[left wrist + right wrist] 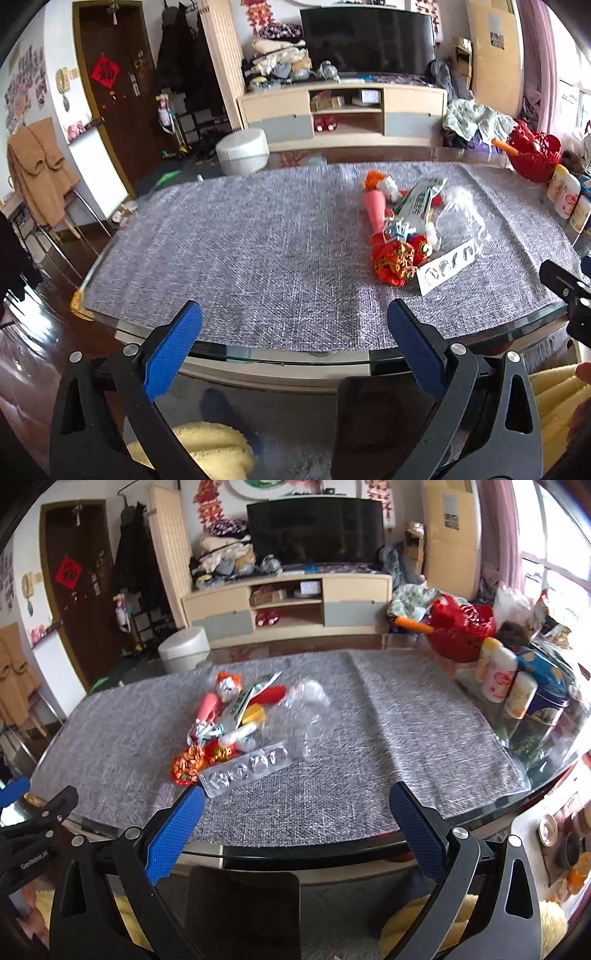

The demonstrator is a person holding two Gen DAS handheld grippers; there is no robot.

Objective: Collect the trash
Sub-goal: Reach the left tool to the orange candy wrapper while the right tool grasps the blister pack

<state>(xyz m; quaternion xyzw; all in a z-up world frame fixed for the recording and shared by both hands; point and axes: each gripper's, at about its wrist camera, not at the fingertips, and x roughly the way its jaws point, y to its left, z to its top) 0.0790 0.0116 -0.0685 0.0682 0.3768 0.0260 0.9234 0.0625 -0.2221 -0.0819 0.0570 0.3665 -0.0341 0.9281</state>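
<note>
A pile of trash (pixel 410 221) lies on the grey table mat (pixel 240 251), right of centre in the left wrist view and left of centre in the right wrist view (pixel 236 723). It holds red and gold foil wrappers (pixel 188 764), a pink tube (pixel 375 210), a green and white packet (pixel 419 199), clear plastic (pixel 308 709) and a clear blister tray (pixel 245 770). My left gripper (pixel 295 347) is open and empty at the table's near edge. My right gripper (pixel 295 830) is open and empty, just short of the blister tray.
A red basket (pixel 460 631), bottles (pixel 498 675) and a blue tin (pixel 546 701) stand at the table's right end. A dark chair back (pixel 243 912) is below the near edge. A white bin (pixel 242 149) and a TV cabinet (pixel 343 110) lie beyond the table.
</note>
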